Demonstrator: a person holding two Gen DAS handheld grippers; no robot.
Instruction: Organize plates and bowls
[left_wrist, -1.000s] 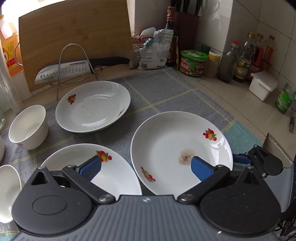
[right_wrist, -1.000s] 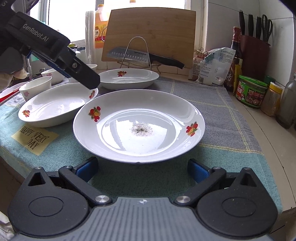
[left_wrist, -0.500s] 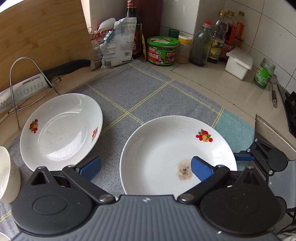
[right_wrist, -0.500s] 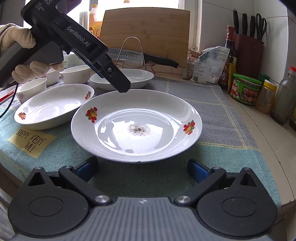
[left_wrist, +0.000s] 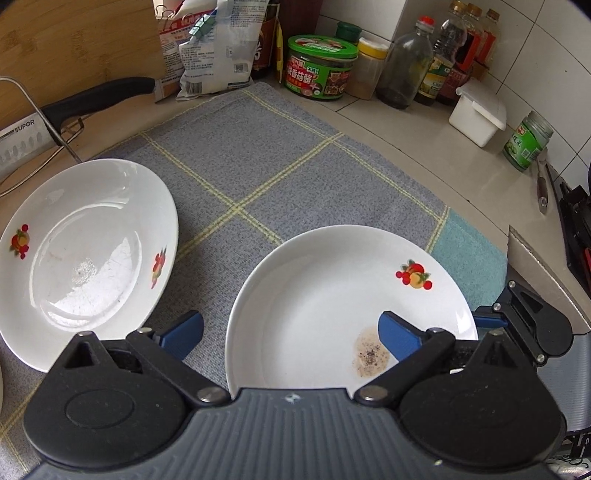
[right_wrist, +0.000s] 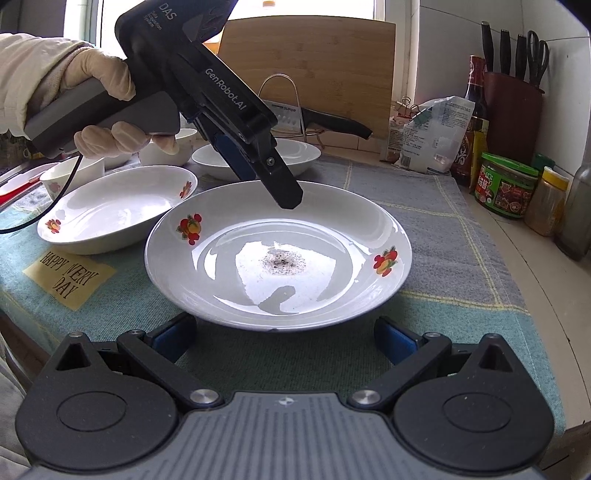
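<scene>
Approach step: the left gripper (left_wrist: 290, 332), fingers closing with nothing yet pinched, straddles the near rim of the soiled plate (left_wrist: 332, 295) on the bench cloth (left_wrist: 258, 155); right gripper (right_wrist: 286, 332) waits open; next, seat and pinch that rim.

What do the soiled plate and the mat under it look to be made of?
Plate: probably glazed ceramic or porcelain; its white surface is glossy, mirrors the window light, and carries printed fruit motifs. Melamine can't be ruled out. Mat: woven fabric, matte, with visible weave texture and yellow grid lines.
</scene>
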